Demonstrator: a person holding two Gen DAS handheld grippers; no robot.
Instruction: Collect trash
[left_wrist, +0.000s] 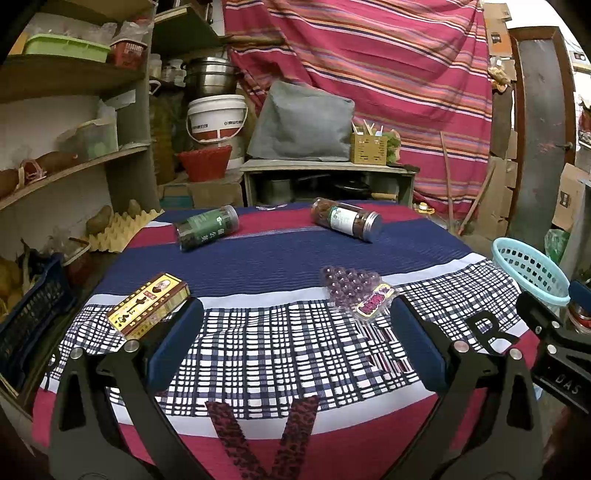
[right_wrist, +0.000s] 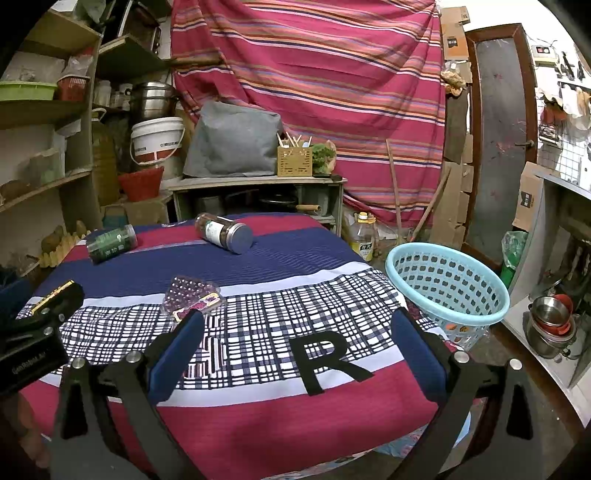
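Observation:
On the cloth-covered table (left_wrist: 280, 258) lie a yellow box (left_wrist: 149, 304), a clear packet of purple balls (left_wrist: 356, 290), a green-labelled jar (left_wrist: 207, 227) and a jar with a silver lid (left_wrist: 345, 218). My left gripper (left_wrist: 295, 341) is open and empty, above the near table, between box and packet. My right gripper (right_wrist: 297, 341) is open and empty above the table's near right part. In the right wrist view the packet (right_wrist: 194, 297) is just past the left finger. A light blue basket (right_wrist: 448, 286) stands off the table's right edge.
Shelves (left_wrist: 70, 162) with food and a dark blue crate (left_wrist: 29, 317) stand at the left. A low cabinet (left_wrist: 328, 181) with a grey bag is behind the table. A steel pot stack (right_wrist: 550, 325) sits on the floor at the right. A striped curtain hangs behind.

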